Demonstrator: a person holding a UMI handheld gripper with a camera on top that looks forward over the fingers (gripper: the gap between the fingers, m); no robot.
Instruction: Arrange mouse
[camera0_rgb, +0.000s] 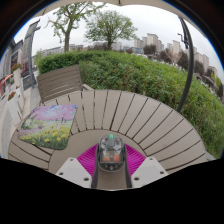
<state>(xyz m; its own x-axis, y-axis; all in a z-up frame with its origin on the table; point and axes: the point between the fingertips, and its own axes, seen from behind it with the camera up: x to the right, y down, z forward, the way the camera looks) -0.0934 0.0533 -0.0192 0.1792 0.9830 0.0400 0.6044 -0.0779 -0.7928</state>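
Note:
A small grey mouse with a green light on top sits between my two fingers, with their pink pads against its sides. My gripper is shut on it and holds it over the near part of a round wooden slatted table. A rectangular mouse mat with a flower picture lies on the table to the left, ahead of the fingers and apart from the mouse.
A wooden chair stands behind the table at the left. A green hedge runs beyond the table, with a dark pole at the right. Trees and buildings stand far behind.

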